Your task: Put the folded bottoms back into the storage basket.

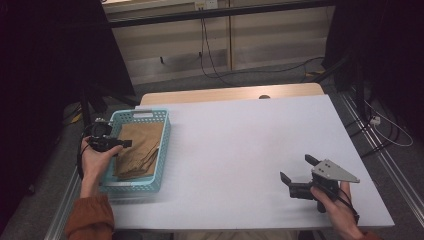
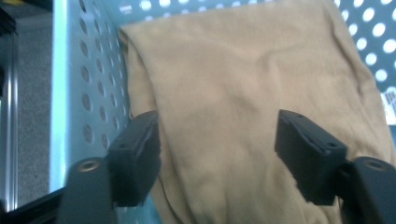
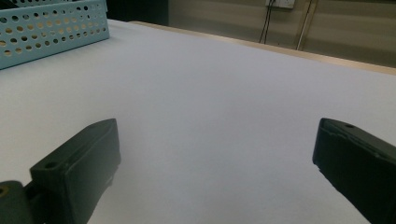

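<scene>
Left gripper view: tan cloth [image 2: 243,93] lies under the spread jaws.

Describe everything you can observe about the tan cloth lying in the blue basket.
The tan cloth is a soft, matte fabric, folded into a rough rectangle with loose creases and layered edges along one side. It lies flat inside the light blue perforated basket, covering most of its floor, with one edge against a holed wall. The left gripper hangs just above it, jaws apart on either side of a fold and gripping nothing. Whether they graze the fabric cannot be told.
</scene>
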Demonstrator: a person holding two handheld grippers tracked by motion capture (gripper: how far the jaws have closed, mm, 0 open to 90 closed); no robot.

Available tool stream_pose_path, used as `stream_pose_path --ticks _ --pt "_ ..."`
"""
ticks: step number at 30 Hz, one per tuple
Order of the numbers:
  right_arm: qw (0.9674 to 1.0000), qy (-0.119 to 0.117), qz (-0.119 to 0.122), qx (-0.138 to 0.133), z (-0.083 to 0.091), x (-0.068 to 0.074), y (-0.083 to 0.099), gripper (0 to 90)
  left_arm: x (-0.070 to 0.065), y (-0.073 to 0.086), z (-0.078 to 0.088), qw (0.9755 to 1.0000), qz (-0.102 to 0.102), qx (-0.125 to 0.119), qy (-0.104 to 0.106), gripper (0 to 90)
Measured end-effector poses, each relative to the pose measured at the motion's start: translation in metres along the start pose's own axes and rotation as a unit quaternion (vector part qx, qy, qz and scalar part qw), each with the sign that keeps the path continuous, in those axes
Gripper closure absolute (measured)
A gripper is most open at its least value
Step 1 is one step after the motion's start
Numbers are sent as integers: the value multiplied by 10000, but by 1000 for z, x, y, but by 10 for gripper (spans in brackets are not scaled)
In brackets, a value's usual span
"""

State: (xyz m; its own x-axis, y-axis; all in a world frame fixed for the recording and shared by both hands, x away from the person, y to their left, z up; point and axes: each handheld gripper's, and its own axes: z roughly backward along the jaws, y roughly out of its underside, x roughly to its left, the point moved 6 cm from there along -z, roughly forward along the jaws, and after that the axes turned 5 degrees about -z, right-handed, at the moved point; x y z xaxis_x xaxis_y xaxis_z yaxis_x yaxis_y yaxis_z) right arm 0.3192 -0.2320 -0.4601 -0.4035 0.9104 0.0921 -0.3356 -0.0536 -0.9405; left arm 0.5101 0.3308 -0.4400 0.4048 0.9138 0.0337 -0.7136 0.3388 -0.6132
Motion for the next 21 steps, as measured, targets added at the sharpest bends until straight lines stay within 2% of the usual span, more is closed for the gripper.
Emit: stream_pose_path --ticks 1,4,11,13,17,19,21 --pt "10000 4 -5 -3 0 0 0 7 1 -1 1 10000 -39 -22 -6 278" --pt "10000 -1 -1 -9 0 0 0 7 2 -4 4 9995 21 -298 -66 258" --pt "10000 0 -25 -25 0 -1 -1 6 7 -9 11 9976 43 -621 -294 157" --pt "10000 -5 -24 -20 -1 0 -1 6 8 -9 13 9973 83 -678 -257 127" --pt "10000 -16 -31 -18 -1 0 -1 6 10 -12 18 9948 67 -979 -255 94" --pt "10000 -6 -43 -25 -1 -1 -1 6 8 -13 20 9937 -66 -1104 -179 61" --pt "10000 -11 -43 -19 -1 -1 0 6 6 -14 23 9915 -311 -1258 -75 56"
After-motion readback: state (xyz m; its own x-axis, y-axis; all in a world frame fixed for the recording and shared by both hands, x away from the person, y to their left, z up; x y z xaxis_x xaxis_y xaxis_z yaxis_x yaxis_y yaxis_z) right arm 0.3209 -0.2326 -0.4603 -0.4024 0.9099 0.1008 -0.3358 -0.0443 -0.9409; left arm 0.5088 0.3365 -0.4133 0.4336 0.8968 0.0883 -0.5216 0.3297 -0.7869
